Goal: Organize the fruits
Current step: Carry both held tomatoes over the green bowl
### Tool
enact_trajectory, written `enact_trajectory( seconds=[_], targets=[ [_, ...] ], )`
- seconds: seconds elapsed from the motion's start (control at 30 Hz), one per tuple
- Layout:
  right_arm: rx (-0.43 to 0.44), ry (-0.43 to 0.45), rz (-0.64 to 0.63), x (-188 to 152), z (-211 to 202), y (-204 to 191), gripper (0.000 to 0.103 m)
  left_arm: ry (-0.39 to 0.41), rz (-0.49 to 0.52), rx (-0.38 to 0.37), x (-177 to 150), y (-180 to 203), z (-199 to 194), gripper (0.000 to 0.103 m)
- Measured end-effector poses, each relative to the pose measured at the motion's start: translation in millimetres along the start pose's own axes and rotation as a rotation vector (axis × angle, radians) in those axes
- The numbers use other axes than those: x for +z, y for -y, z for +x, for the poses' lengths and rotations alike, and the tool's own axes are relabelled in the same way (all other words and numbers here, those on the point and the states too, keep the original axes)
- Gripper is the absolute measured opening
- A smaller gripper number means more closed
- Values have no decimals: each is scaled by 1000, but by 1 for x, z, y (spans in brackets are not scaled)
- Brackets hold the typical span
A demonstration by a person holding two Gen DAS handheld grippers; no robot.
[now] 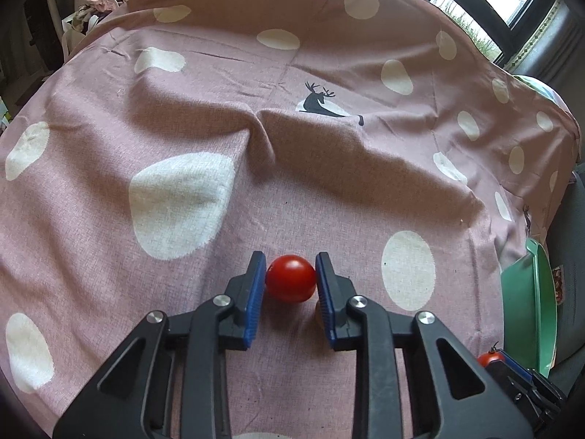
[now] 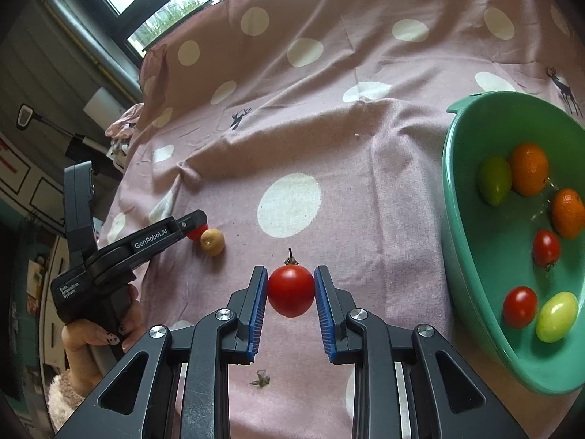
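Over on the pink spotted cloth (image 2: 329,117), both grippers have a cherry tomato each. From its own wrist view, the left gripper (image 1: 290,278) has its blue jaws squeezed tight on a smooth red tomato (image 1: 290,278) that sits right down at the cloth, with a small brown fruit (image 2: 212,241) just beside it, touching or nearly. From the right wrist view, the right gripper (image 2: 291,291) is clamped on a stemmed tomato (image 2: 291,291) that looks lifted a bit off the cloth, stem pointing up. A green bowl (image 2: 460,197) sits off to the right of it, holding two oranges (image 2: 529,169), two red cherry tomatoes (image 2: 546,248), a green fruit (image 2: 495,180) and a yellowish one (image 2: 556,316). A dried stem bit (image 2: 260,379) lies on the cloth below the right jaws. A hand (image 2: 98,333) with dotted nails holds the left gripper's handle.
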State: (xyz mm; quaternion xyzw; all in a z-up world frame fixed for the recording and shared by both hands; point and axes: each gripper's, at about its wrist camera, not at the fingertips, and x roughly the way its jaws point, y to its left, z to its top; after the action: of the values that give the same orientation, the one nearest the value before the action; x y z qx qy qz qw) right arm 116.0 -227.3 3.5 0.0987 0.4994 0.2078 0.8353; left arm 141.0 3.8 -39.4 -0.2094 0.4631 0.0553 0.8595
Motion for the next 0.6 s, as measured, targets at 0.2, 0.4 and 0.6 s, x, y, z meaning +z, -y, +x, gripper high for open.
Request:
enact_trajectory(
  seconds=[0.2,0.4,0.6],
  targets=[
    [-12,11,-3,0,-3,0,27,55,16,-10,-11,7,-28,27],
    [9,11,18,-3,-7,6,27,120,60,-37,-31,18,-67,27],
    [26,22,60,-5,-15,19,28,172,71,-95,-56,33,-96,27]
  ],
)
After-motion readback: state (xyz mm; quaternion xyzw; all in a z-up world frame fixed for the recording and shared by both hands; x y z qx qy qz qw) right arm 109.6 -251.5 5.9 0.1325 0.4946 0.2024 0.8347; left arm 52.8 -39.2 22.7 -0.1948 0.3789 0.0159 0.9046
